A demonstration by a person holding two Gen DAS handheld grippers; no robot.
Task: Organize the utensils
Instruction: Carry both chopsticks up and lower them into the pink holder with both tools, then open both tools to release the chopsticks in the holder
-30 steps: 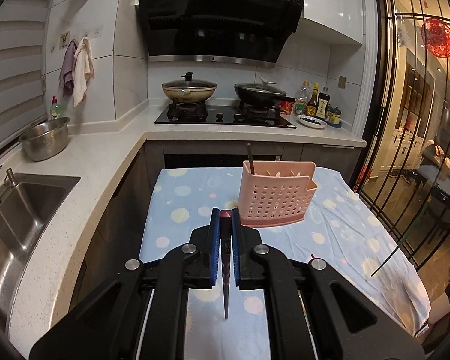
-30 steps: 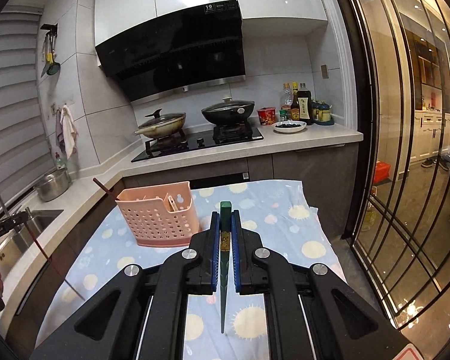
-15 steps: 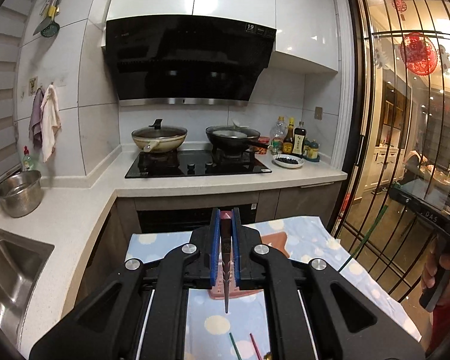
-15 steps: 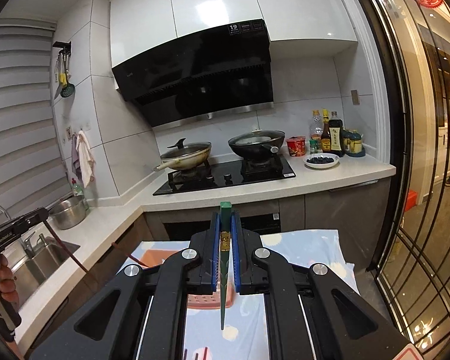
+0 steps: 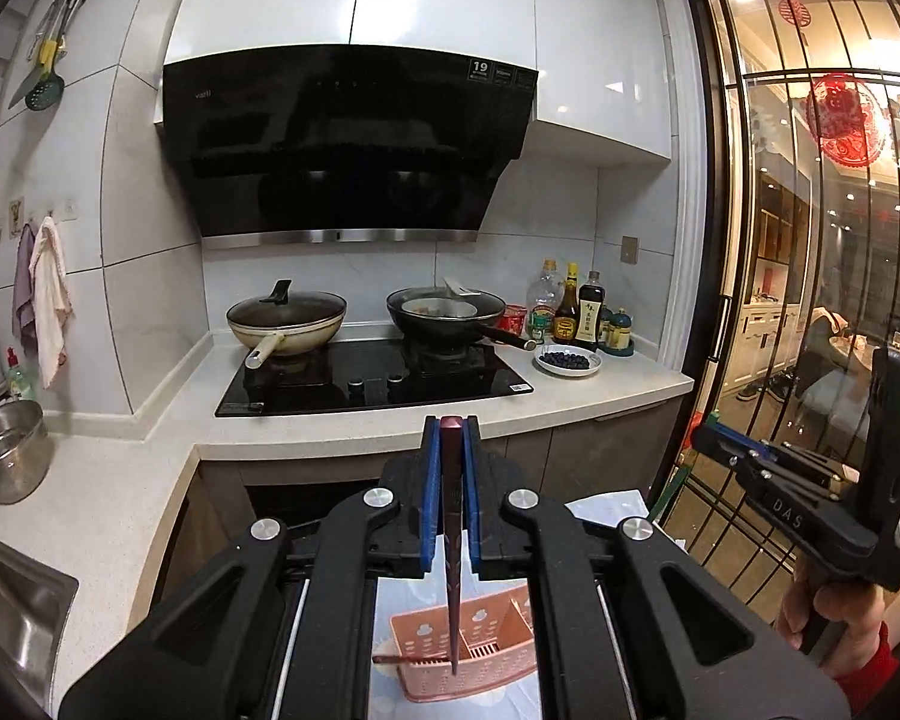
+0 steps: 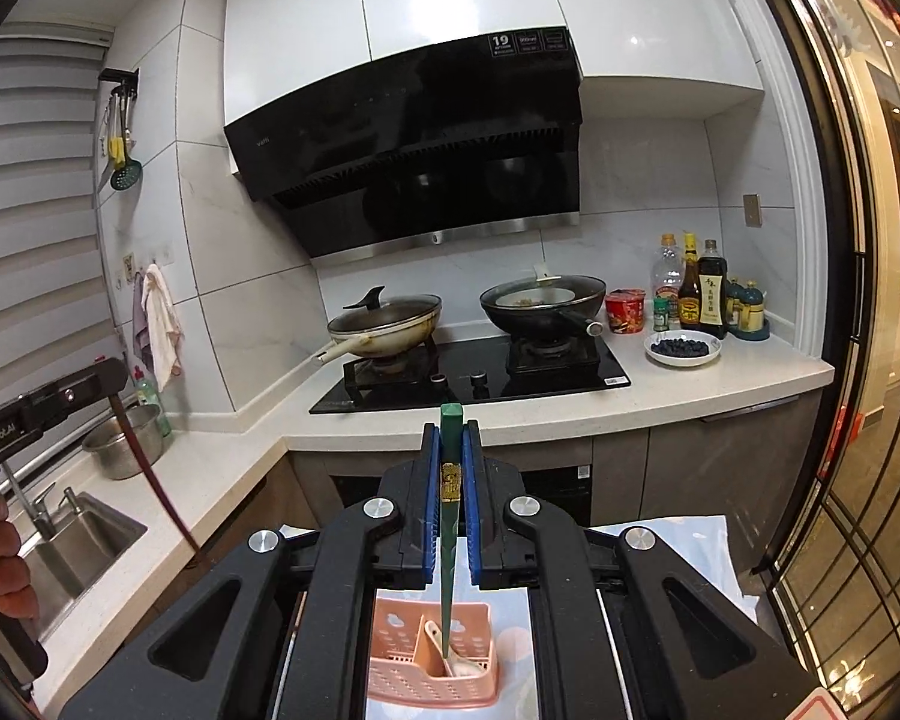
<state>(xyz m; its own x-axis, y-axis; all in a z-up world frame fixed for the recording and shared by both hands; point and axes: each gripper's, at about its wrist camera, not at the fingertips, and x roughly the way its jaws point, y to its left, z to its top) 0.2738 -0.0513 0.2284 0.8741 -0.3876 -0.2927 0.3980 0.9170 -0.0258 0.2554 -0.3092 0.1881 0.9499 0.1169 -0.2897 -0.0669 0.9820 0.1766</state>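
Observation:
My left gripper (image 5: pixel 450 450) is shut on a dark red chopstick (image 5: pixel 452 546) that hangs tip down over the pink perforated utensil basket (image 5: pixel 471 648). Another reddish chopstick (image 5: pixel 408 656) lies across the basket's rim. My right gripper (image 6: pixel 450 456) is shut on a green chopstick (image 6: pixel 448 540), tip down over the same basket (image 6: pixel 432 672), which holds a white spoon (image 6: pixel 459 663). Each view shows the other gripper: the right one (image 5: pixel 810 492) at right, the left one (image 6: pixel 48 408) at left with its red chopstick (image 6: pixel 150 480).
The basket stands on a blue dotted tablecloth (image 6: pixel 660 546). Behind it runs a white counter (image 5: pixel 600 384) with a black hob (image 5: pixel 372 378), two pans, sauce bottles (image 5: pixel 576 312) and a bowl of berries (image 5: pixel 567 360). A sink (image 6: pixel 78 546) and steel bowl (image 5: pixel 6 456) lie left. A glass door (image 5: pixel 810 300) stands right.
Both grippers rose and pitched upward, chopsticks still held. The basket dropped from mid-frame to the bottom of both views, below the chopstick tips.

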